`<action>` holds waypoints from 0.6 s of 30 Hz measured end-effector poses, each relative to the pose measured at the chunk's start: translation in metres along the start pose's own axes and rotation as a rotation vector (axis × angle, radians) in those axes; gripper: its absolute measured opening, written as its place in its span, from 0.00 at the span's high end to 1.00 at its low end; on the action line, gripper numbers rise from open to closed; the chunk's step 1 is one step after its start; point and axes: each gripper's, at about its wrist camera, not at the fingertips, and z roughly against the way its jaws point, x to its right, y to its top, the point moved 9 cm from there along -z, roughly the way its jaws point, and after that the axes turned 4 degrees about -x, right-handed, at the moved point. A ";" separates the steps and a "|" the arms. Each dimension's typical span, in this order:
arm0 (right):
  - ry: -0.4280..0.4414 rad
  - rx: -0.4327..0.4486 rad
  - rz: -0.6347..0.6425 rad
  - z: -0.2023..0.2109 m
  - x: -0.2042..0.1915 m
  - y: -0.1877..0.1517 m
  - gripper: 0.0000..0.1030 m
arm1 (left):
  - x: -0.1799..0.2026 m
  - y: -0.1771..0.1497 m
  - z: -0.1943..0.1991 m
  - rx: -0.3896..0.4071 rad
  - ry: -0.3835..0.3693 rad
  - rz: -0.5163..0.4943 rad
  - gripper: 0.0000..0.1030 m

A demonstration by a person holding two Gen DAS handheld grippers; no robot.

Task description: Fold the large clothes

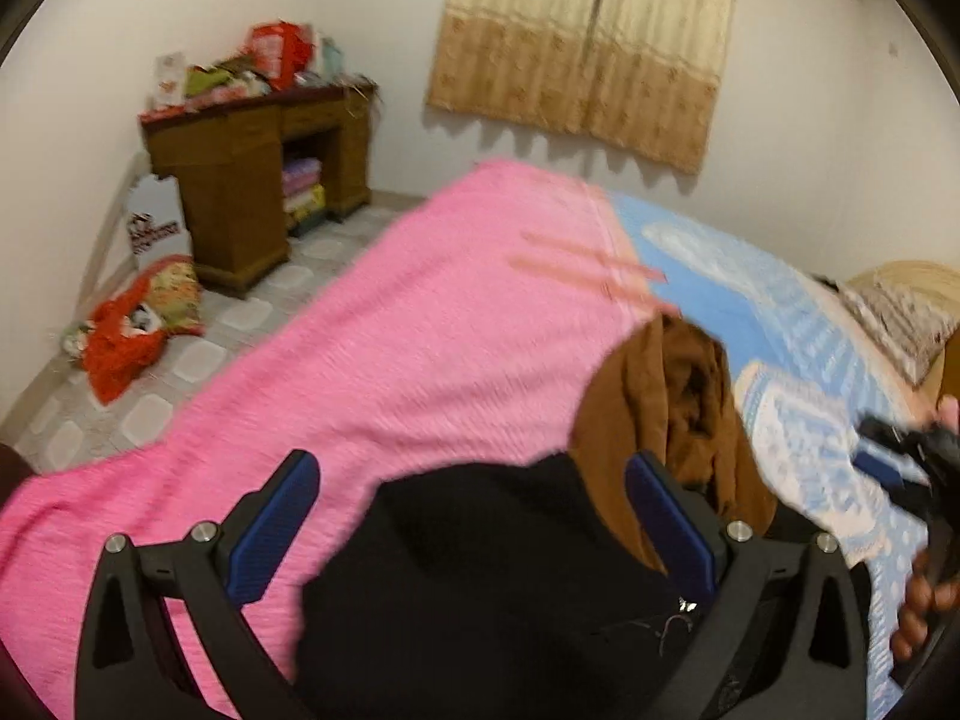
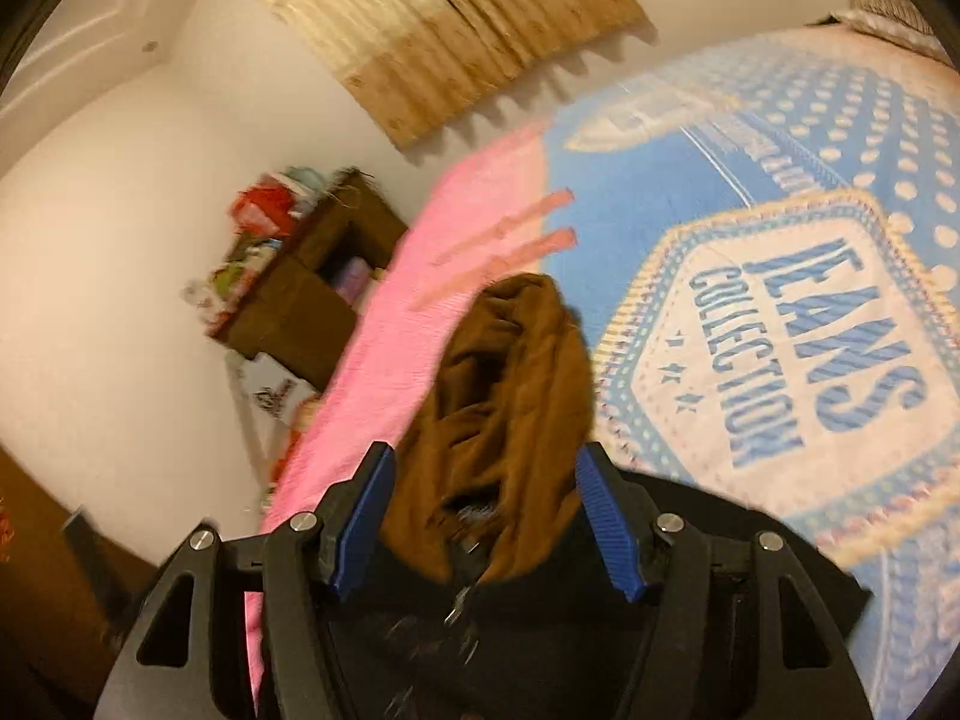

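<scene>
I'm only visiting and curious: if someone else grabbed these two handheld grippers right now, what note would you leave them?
Left gripper: open, over the black garment, gripping nothing.
Right gripper: open, over the crumpled brown garment, gripping nothing.
Both garments lie on the bed, where the pink blanket meets the blue bedspread; brown lies partly on black.
Done: no fold visible.
Left: spread and fold both.

Lighting: dim, warm indoor light, no glare. Beige patterned curtain (image 1: 585,42) casts scalloped shadow on white wall below hem. Motion blur throughout both views, heaviest on pink textured blanket (image 1: 384,360). Fisheye bending strong at edges; black vignette fills corners.
</scene>
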 end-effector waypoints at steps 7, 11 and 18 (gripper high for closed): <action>-0.055 -0.057 0.007 -0.077 0.013 0.028 0.39 | -0.001 -0.050 -0.076 -0.182 0.144 -0.070 0.01; -0.073 -0.027 -0.015 -0.108 0.014 0.066 0.39 | 0.002 -0.051 -0.072 -0.161 0.135 -0.075 0.00; -0.181 -0.085 -0.011 -0.172 0.025 0.099 0.57 | 0.004 -0.054 -0.071 -0.164 0.123 -0.064 0.00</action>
